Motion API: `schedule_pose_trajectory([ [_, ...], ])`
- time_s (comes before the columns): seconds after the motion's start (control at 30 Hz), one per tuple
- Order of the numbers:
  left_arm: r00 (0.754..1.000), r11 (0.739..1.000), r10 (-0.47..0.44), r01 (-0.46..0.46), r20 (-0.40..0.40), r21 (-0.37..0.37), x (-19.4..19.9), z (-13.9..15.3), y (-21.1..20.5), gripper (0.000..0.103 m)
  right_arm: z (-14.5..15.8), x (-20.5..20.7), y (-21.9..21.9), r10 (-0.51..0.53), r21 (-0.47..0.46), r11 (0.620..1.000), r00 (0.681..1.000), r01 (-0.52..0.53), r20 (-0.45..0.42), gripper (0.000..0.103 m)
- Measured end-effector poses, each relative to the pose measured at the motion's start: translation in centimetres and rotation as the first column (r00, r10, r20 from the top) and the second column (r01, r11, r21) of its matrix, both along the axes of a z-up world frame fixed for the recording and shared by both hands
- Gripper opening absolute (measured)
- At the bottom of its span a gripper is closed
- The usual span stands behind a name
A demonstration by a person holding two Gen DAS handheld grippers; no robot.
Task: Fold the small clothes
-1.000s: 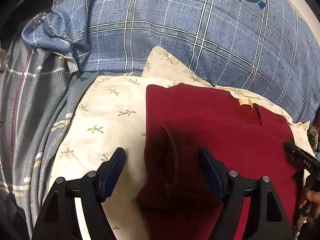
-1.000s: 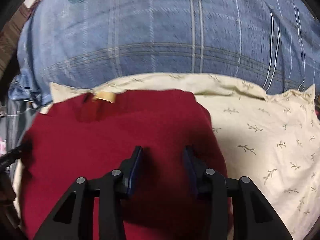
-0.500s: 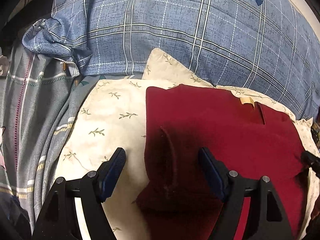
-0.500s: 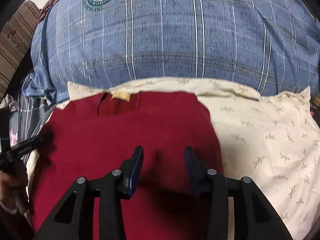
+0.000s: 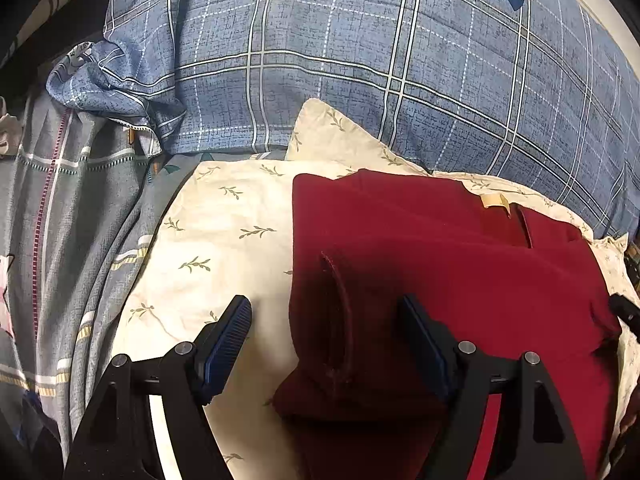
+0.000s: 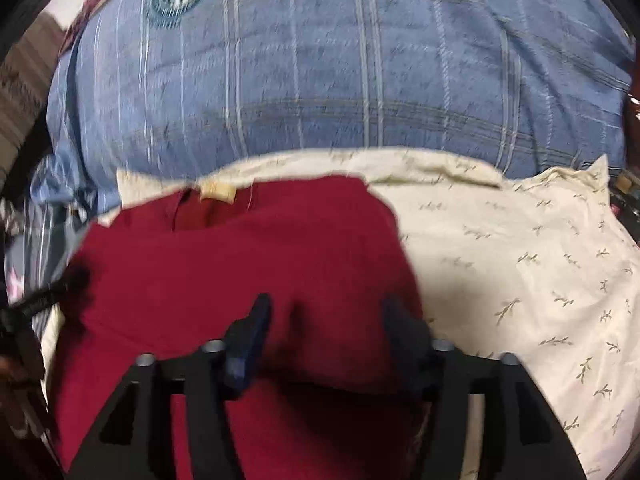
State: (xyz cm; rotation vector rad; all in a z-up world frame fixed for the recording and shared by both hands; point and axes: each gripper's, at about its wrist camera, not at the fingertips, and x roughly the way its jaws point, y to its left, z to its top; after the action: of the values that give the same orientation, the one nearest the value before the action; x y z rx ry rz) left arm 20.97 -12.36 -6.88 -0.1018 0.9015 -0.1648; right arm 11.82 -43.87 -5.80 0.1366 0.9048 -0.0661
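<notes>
One red garment [image 5: 460, 264] lies on one cream pillow [image 5: 224, 248]; left gripper [image 5: 324, 340] jaws wide, empty; right gripper [image 6: 326, 336] jaws just opening over it.

Folded garment [image 5: 440, 248] on small pillow [image 5: 224, 248]; large pillow [image 5: 360, 72] behind; bedsheet [image 5: 60, 216] left of both

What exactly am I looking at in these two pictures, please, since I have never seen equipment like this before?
There is no robot: a person holds a two-finger gripper in each hand, each carrying a wide-angle camera looking along its fingers. One picture comes from the left gripper, the other from the right gripper. A dark red garment, partly folded, lies on a cream leaf-print pillow in front of a blue plaid pillow. Both grippers are open and hold nothing; the right gripper's jaws have just been opening above the garment.
</notes>
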Motion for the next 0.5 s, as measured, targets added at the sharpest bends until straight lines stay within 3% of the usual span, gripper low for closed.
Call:
schedule_pose_trajectory([
  [0.07,1.0,1.0,0.003,-0.003,-0.005,-0.01,0.1,0.0,0.2,0.076,0.2,0.1,-0.5,-0.029,-0.011,1.0,0.999,0.029,0.031,0.082],
  [0.2,1.0,1.0,0.007,-0.008,-0.009,-0.019,0.2,0.0,0.3,0.076,-1.7,1.8,-2.0,-0.068,-0.004,0.998,0.997,0.068,-0.026,0.082],
  [0.33,1.0,1.0,0.009,-0.009,-0.01,-0.016,0.4,-0.1,0.1,0.076,-3.7,3.1,-4.2,-0.087,0.134,0.986,0.994,0.096,-0.073,0.079],
  [0.4,1.0,1.0,0.011,-0.011,-0.009,-0.017,0.4,-0.1,0.1,0.076,-3.4,3.2,-4.2,-0.058,0.178,0.982,0.997,0.066,-0.051,0.033],
  [0.5,1.0,1.0,0.004,-0.004,-0.008,-0.022,0.4,0.0,0.0,0.076,-1.6,2.8,-3.4,-0.031,0.105,0.994,0.999,0.032,-0.006,0.019],
])
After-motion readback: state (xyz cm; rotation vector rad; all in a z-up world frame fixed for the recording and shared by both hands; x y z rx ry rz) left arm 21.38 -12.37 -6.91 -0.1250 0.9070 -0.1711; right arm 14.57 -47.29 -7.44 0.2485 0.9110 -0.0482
